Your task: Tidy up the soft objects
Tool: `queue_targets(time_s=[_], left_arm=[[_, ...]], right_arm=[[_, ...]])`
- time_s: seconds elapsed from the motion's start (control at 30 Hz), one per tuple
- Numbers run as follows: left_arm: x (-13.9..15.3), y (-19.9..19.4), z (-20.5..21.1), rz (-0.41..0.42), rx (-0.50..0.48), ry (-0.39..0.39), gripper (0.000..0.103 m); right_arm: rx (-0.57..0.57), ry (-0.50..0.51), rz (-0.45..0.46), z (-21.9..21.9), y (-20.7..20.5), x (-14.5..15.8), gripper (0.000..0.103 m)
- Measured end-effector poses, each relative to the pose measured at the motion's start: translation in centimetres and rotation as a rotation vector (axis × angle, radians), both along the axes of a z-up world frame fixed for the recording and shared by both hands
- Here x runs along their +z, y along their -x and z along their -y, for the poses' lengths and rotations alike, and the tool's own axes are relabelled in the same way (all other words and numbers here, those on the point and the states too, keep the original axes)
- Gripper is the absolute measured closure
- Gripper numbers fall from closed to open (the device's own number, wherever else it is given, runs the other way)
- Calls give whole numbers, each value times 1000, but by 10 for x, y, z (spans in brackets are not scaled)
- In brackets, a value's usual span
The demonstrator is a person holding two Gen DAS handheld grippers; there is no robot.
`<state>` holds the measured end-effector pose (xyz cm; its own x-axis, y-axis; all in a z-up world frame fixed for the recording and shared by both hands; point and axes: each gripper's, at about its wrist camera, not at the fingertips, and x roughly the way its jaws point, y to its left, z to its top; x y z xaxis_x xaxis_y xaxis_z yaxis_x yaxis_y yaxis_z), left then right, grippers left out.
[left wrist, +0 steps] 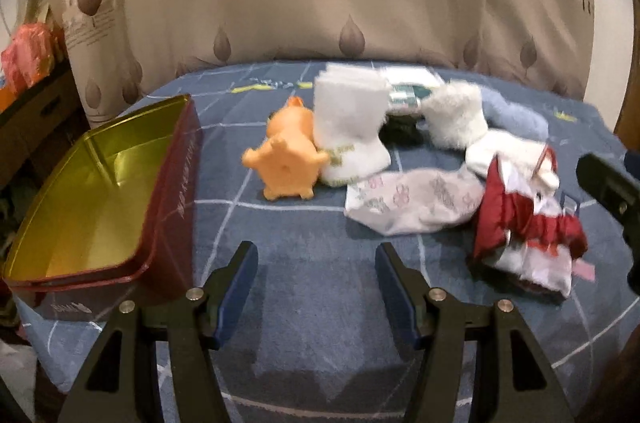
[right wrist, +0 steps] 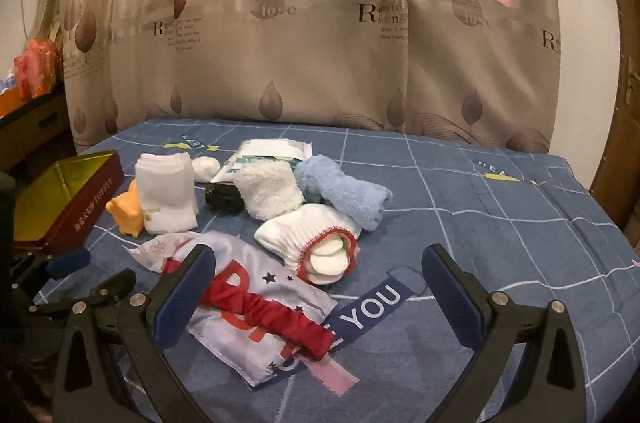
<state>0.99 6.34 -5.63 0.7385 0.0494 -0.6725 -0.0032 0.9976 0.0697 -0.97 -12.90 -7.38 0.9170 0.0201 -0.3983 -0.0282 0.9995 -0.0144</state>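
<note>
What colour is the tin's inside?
Gold, shiny metal; the tin is dark red outside. Best seen in the left wrist view.

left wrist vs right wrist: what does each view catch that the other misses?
Left wrist only: the full gold inside of the tin, nothing visible in it, and the orange toy's back.

Right wrist only: the white sock's red cuff opening, the "YOU" print on the bedspread, a door at far right.

Both: tin, orange toy, blue towel, red-and-white satin cloth, patterned curtain. Each gripper's jaws stand open, holding nothing.
</note>
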Motion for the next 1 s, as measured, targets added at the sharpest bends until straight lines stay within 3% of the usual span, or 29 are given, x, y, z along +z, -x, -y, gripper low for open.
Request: queue_targets(time_s=[0.23,0.6,1.0], left_arm=[[-2,3,7,-8,2,-51,40],[6,5,9,3,2,-89,40],[14,10,24,8,-72,-116,40]], right_arm=[[-5,-42,-8,7,0,-4,0],[2,-12,5,2,1,-5,0],[3,-1,-24,0,-4,-6,0]])
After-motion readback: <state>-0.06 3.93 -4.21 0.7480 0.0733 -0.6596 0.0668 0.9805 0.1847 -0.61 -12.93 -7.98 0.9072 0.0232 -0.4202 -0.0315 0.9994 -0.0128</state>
